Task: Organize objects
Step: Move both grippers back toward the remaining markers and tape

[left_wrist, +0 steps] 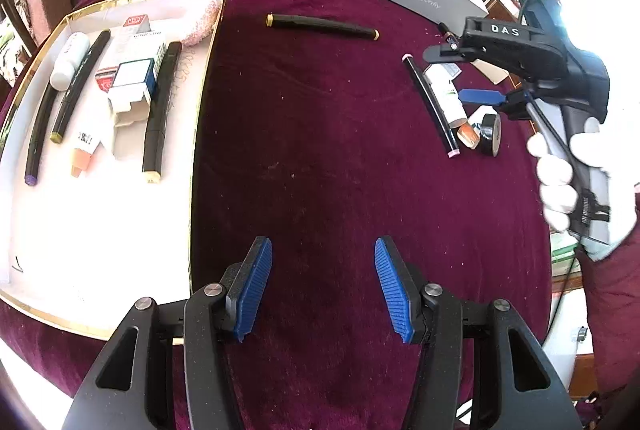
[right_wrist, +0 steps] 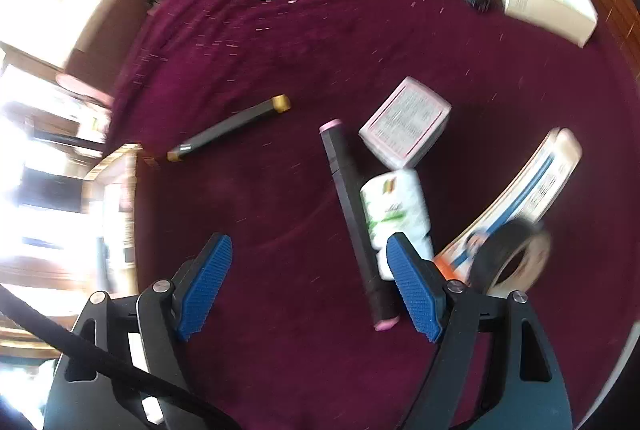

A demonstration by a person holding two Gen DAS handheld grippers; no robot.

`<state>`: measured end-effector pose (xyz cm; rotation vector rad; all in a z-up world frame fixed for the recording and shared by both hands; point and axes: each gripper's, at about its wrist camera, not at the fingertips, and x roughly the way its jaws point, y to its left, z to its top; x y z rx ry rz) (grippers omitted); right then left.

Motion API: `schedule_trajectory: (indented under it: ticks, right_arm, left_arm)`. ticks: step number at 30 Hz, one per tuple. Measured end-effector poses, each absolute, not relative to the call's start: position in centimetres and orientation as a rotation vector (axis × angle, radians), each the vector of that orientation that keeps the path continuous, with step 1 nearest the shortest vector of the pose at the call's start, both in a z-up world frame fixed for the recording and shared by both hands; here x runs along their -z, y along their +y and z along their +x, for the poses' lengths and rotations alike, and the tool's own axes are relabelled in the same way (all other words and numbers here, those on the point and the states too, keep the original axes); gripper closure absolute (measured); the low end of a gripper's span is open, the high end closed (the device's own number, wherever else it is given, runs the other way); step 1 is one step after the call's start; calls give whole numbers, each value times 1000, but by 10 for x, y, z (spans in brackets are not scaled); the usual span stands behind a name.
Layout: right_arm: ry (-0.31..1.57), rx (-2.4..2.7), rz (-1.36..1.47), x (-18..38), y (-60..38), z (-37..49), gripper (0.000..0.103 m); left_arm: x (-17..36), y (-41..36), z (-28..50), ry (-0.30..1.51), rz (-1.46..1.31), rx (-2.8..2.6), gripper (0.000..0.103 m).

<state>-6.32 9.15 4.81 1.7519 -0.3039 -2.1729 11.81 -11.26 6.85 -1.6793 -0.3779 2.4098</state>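
My left tool (left_wrist: pixel 323 286) hangs open and empty over the maroon counter (left_wrist: pixel 320 158), beside the gold-rimmed tray (left_wrist: pixel 200 118) that holds markers and small boxes; my right tool (right_wrist: pixel 310 284) gapes wide, nothing gripped. The pink-capped marker (right_wrist: pixel 352 226) lies between its pads; the gold-capped marker (left_wrist: pixel 322 26) rests apart, mid-counter.
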Motion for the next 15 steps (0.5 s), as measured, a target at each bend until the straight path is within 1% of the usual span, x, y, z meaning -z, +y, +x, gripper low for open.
schedule_trajectory:
  ticks: [4,8,9,11,13,15]
  right_arm:
    - [-332,2107,1748,-45,80,-70,21]
    - [-476,1984,1697,-48,78,-62,21]
    - [-470,1992,1715,-44,78,-61,21]
    - [-382,2089,1756,-36,80,-66,21]
    - [-400,2104,1789,-28,84,-71,22]
    - [-357,2167,1823,-22,86,-75,22]
  left_arm:
    - [-80,-126,105,-406,-1629,-2429,55]
    - [-93,-149,85,-457,-1589,-2488,55]
    - [-95,-153,81,-463,-1585,-2489,55]
    - [-98,-156,72,-453,-1571,-2491,55]
    - [-103,-157,61,-408,-1553,-2496,55]
    - [-109,-155,39,-352,-1523,-2484,55]
